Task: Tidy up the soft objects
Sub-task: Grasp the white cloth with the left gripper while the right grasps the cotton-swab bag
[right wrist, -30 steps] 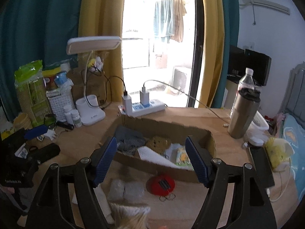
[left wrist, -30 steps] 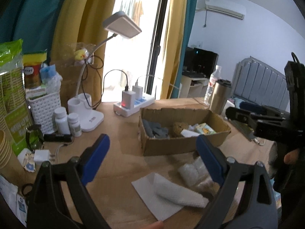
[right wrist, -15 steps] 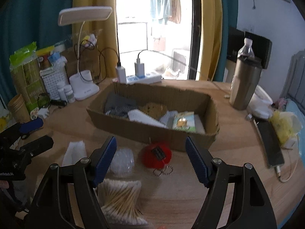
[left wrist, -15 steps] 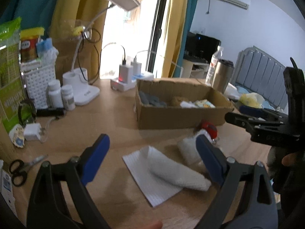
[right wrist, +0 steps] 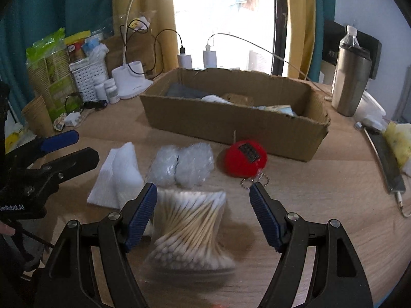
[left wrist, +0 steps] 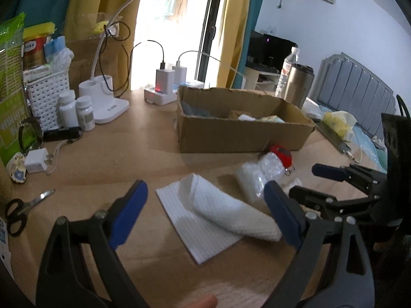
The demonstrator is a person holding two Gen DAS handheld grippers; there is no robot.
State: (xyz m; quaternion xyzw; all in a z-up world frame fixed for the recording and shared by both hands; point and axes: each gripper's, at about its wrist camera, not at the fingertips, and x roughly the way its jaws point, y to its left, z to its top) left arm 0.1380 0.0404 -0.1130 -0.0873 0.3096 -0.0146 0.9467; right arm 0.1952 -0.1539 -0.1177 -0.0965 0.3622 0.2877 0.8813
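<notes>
Lowered, right gripper [right wrist: 203,205] fingers [right wrist: 143,210] now straddle cotton swabs [right wrist: 190,228].

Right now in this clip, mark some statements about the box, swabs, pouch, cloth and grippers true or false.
1. The red pouch lies inside the box. False: it lies on the desk before the box.
2. The right gripper is open above the swabs. True.
3. The left gripper is shut on the cloth. False: it is open, and the cloth lies flat on the desk.
4. The box already holds some items. True.
5. Scissors lie on the desk. True.
</notes>
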